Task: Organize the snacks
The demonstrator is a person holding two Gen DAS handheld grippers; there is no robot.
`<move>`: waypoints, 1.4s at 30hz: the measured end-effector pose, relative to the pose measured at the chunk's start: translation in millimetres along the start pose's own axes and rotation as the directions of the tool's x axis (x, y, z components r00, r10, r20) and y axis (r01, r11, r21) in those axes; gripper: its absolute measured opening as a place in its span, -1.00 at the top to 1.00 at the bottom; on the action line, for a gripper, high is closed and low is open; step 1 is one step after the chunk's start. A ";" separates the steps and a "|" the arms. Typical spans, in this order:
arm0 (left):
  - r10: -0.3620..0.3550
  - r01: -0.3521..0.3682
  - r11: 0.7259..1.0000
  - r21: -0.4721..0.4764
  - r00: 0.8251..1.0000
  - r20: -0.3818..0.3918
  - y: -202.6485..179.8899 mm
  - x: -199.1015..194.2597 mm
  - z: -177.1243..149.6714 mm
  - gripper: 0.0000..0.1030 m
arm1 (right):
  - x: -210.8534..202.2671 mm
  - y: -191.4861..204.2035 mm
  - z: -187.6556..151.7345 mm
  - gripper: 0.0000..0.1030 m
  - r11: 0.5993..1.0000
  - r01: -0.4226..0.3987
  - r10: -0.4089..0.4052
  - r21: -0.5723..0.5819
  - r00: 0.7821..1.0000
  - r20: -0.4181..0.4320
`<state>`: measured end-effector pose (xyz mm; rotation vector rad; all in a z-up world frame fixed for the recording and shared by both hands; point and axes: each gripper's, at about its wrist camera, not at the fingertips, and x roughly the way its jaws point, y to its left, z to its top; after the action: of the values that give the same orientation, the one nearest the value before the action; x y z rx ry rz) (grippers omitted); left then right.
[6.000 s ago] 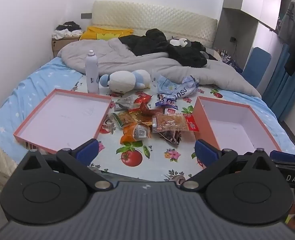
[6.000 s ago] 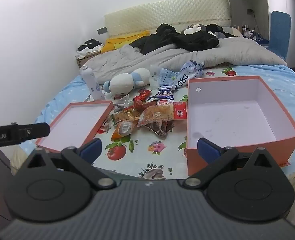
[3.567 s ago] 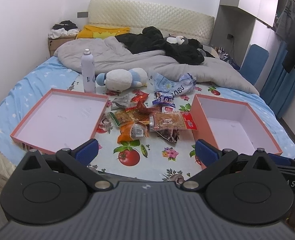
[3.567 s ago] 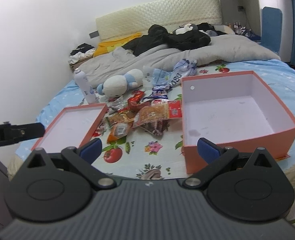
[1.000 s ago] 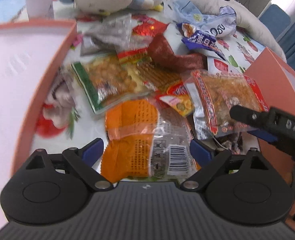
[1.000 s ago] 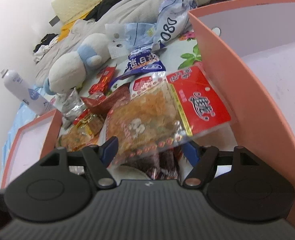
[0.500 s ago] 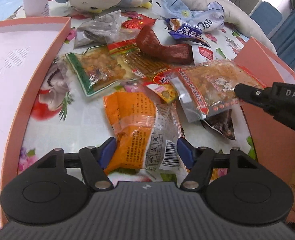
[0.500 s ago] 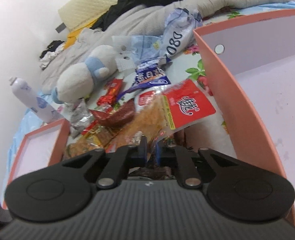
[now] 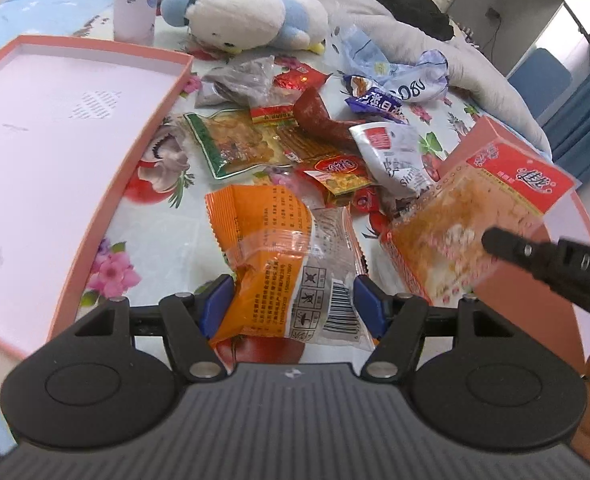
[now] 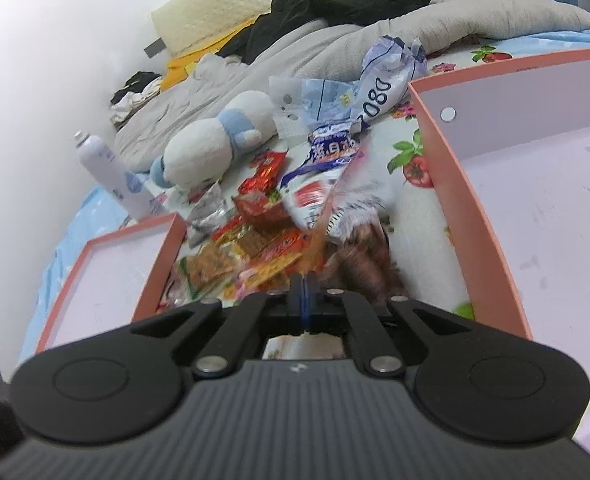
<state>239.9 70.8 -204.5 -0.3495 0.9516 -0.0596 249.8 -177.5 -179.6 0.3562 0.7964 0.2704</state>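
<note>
Orange-pink boxes (image 10: 491,240) lie empty on the bed as the right hand-held gripper (image 10: 303,292) lifts a pinched red-topped snack bag (image 9: 471,216) and the left hand-held gripper (image 9: 289,306) straddles, jaws apart, an orange packet (image 9: 271,248) among the unsorted pile.

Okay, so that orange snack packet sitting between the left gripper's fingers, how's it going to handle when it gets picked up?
The orange snack packet looks like thin, crinkled film, so it will probably flop and sag. It seems puffy and light for its size. The glossy wrapper may slip between the left gripper's open fingers, so a pinch across the packet's bulk seems safer than one at an edge.
</note>
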 end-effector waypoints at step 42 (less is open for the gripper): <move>0.016 -0.015 1.000 -0.025 0.999 0.045 -23.2 -76.3 -36.8 -0.38 | -46.8 6.6 -44.4 -0.17 0.979 -0.010 0.007 -0.205 1.000 -0.013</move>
<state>168.1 54.6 -156.6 -0.3648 0.9105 -0.0258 185.1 -179.5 -175.4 0.1634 0.7711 0.3598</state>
